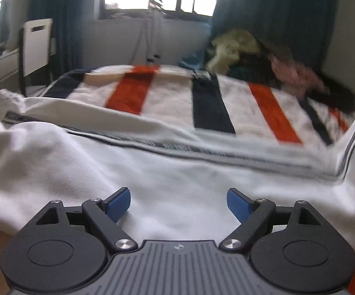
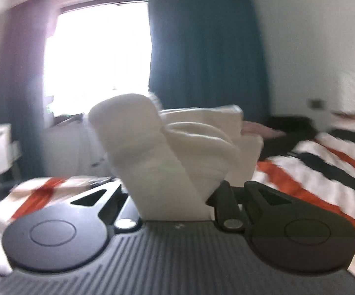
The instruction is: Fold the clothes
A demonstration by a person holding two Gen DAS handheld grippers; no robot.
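My right gripper pinched a bunched fold of the white garment; my left gripper hung spread above it. Carrying that fold across evenly, I judged, mattered most.

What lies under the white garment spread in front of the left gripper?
The white garment lies on a striped blanket of red, dark and white bands, visible beyond its far edge. What is directly beneath the cloth is covered and cannot be seen.

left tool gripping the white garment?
No, the left tool is open, its blue pads apart above the white garment.
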